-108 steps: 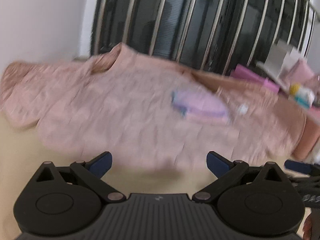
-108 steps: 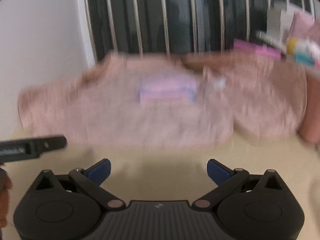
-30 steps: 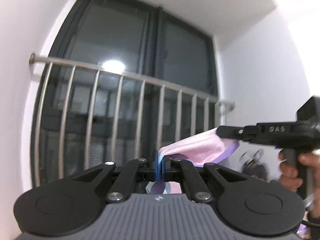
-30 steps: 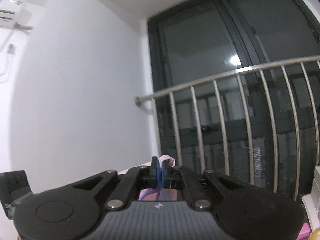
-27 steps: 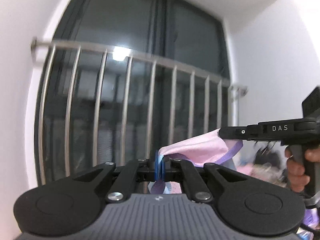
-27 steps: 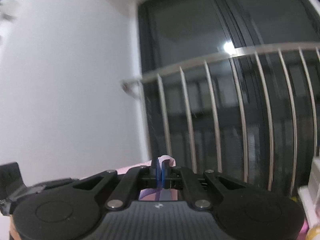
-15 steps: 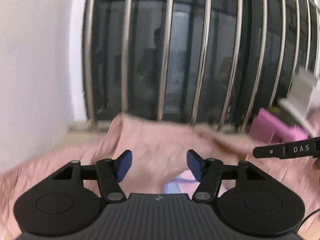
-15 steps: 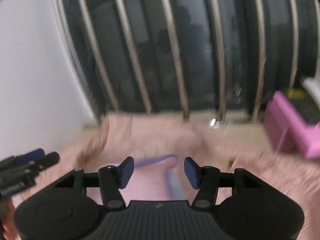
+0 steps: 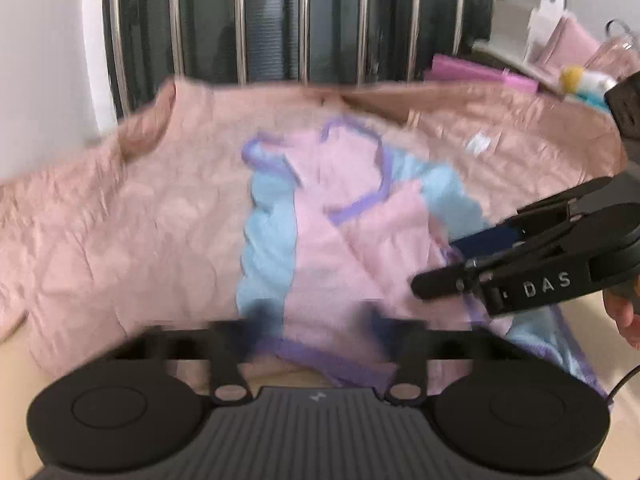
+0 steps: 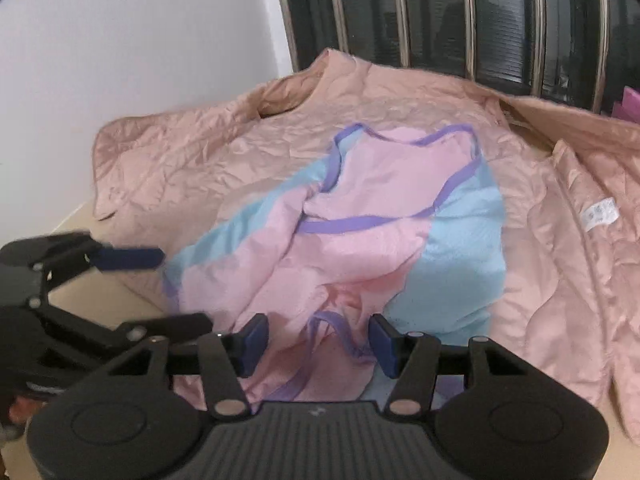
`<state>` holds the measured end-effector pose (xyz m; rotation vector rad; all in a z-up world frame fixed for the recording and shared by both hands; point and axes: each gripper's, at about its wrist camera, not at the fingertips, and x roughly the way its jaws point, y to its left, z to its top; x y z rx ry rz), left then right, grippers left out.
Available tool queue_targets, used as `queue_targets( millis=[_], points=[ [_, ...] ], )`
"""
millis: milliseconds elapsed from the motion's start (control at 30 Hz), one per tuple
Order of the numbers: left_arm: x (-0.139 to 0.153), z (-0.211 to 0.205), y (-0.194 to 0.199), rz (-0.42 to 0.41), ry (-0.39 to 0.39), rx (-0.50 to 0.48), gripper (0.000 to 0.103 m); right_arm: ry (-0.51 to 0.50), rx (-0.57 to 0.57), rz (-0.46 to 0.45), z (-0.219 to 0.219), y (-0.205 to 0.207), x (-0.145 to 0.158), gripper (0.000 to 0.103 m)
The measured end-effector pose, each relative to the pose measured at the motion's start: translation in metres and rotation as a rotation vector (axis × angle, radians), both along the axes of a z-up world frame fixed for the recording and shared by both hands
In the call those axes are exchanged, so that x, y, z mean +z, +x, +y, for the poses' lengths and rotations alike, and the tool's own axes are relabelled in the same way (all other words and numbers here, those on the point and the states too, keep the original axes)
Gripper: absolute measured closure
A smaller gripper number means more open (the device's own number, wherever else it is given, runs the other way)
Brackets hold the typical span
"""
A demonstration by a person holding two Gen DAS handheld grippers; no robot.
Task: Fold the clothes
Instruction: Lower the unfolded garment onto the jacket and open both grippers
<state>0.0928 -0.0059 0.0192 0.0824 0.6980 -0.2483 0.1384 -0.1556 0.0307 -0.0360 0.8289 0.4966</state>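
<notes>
A small pink and light-blue garment with purple trim [image 9: 320, 240] [image 10: 360, 200] lies crumpled on a peach quilted jacket [image 9: 120, 220] [image 10: 560, 260] spread over the beige table [image 10: 120, 300]. My left gripper [image 9: 318, 320] [image 10: 186, 290] hovers low at the garment's near left edge. Its blurred jaws are closing and still apart, with the purple hem between them. My right gripper [image 10: 316, 340] [image 9: 436, 268] sits at the near right part, jaws apart and closing slightly, over a loop of purple trim that the pads do not press.
A steel railing [image 9: 304, 20] stands before a dark window behind the table. A white wall [image 10: 120, 40] is on the left. A magenta box [image 9: 472, 68] and other clutter fill the back right. A person's hand [image 9: 624, 312] holds the right gripper.
Both grippers were shut on the garment, held high before the window. They swung down toward the table and let go; the garment now lies on the jacket, jaws apart.
</notes>
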Motion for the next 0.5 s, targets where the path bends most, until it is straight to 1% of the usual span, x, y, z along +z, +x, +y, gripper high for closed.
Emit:
queue_targets(
  millis=[33,67,100,133,167,233,300,333,367,400,433,467,500],
  points=[
    [0.000,0.002,0.004,0.031,-0.015,0.000,0.100,0.002,-0.001,0.000,-0.001,0.002,-0.002,0.077],
    [0.006,0.008,0.008,0.023,-0.062,-0.007,0.101,0.005,-0.003,-0.001,-0.003,0.005,-0.003,0.094],
    [0.011,0.013,0.012,0.014,-0.111,-0.014,0.101,0.016,-0.005,-0.005,-0.005,0.006,0.000,0.099],
    [0.017,0.019,0.016,0.005,-0.159,-0.022,0.101,0.027,-0.006,-0.009,-0.008,0.007,0.003,0.099],
    [0.025,0.025,0.023,0.000,-0.216,-0.004,0.102,0.047,-0.011,-0.029,-0.013,0.008,0.010,0.099],
    [0.041,0.033,0.041,-0.021,-0.303,0.044,0.102,0.091,-0.042,-0.078,-0.025,0.015,0.030,0.099],
    [0.054,0.038,0.064,-0.060,-0.354,0.131,0.102,0.114,-0.091,-0.106,-0.036,0.031,0.042,0.099],
    [0.057,0.041,0.074,-0.098,-0.372,0.182,0.102,0.116,-0.141,-0.119,-0.044,0.044,0.045,0.099],
    [0.057,0.044,0.082,-0.141,-0.388,0.243,0.093,0.107,-0.207,-0.139,-0.052,0.057,0.044,0.099],
    [0.056,0.048,0.087,-0.158,-0.398,0.303,0.076,0.084,-0.279,-0.154,-0.058,0.069,0.041,0.092],
    [0.057,0.052,0.083,-0.145,-0.418,0.297,0.070,0.060,-0.346,-0.165,-0.064,0.080,0.036,0.079],
    [0.058,0.056,0.078,-0.131,-0.438,0.290,0.066,0.039,-0.395,-0.154,-0.071,0.086,0.031,0.070],
    [0.058,0.061,0.073,-0.118,-0.458,0.282,0.060,0.024,-0.399,-0.131,-0.073,0.086,0.031,0.065]
  ],
)
